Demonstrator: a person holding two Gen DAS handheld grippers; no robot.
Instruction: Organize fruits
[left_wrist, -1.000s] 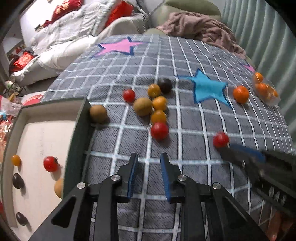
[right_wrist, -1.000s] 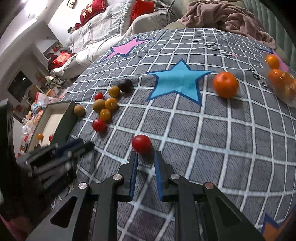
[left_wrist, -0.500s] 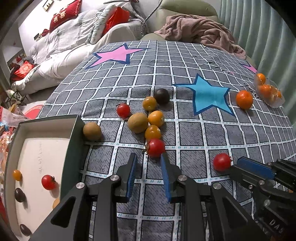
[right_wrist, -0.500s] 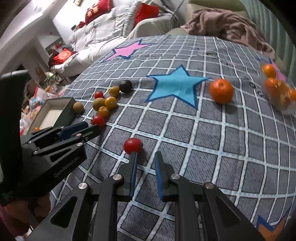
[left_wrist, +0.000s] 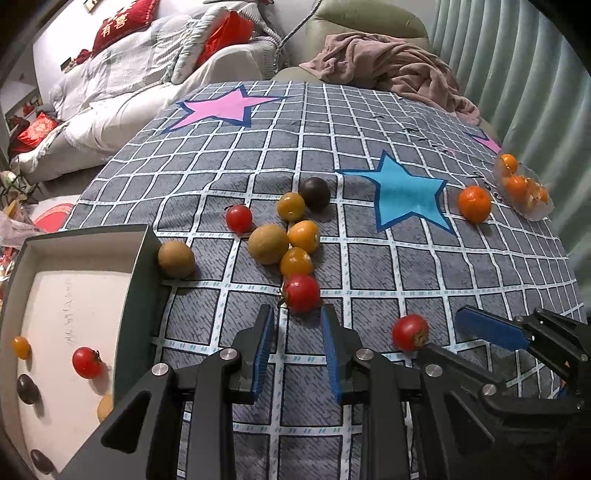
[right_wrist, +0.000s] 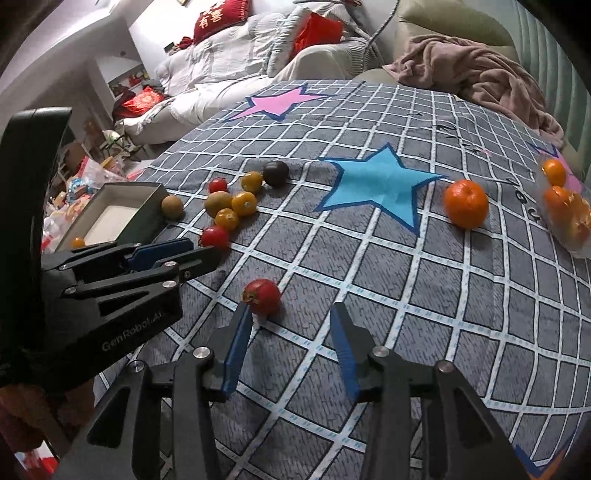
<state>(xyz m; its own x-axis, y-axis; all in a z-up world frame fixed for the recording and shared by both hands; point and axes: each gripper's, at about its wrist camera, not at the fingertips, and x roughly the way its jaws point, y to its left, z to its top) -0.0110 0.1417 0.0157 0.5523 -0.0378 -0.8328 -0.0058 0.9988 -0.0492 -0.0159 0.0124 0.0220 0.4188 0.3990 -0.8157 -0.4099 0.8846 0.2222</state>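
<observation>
Loose fruit lies on a grey checked cloth. My left gripper (left_wrist: 297, 319) hovers low with its jaws opening; a red tomato (left_wrist: 301, 293) sits just beyond its tips, not gripped. My right gripper (right_wrist: 291, 314) is also opening its jaws, and a second red tomato (right_wrist: 263, 296) rests on the cloth at its left fingertip (right_wrist: 242, 314), free of the pads. Behind lies a cluster (left_wrist: 291, 236) of yellow tomatoes, a brown kiwi-like fruit, a dark plum (left_wrist: 314, 192) and a further red tomato (left_wrist: 239, 218). A dark green box (left_wrist: 144, 266) at the left holds several small fruits.
A brown fruit (left_wrist: 176, 258) leans against the box wall. An orange (left_wrist: 474, 199) and a clear bag of oranges (left_wrist: 524, 188) lie at the far right. A pink blanket (left_wrist: 391, 62) and a sofa with cushions stand behind the cloth.
Both grippers went from shut to parted jaws. The left gripper has come closer to the nearest red tomato. The right gripper rolled slightly beside its tomato.
</observation>
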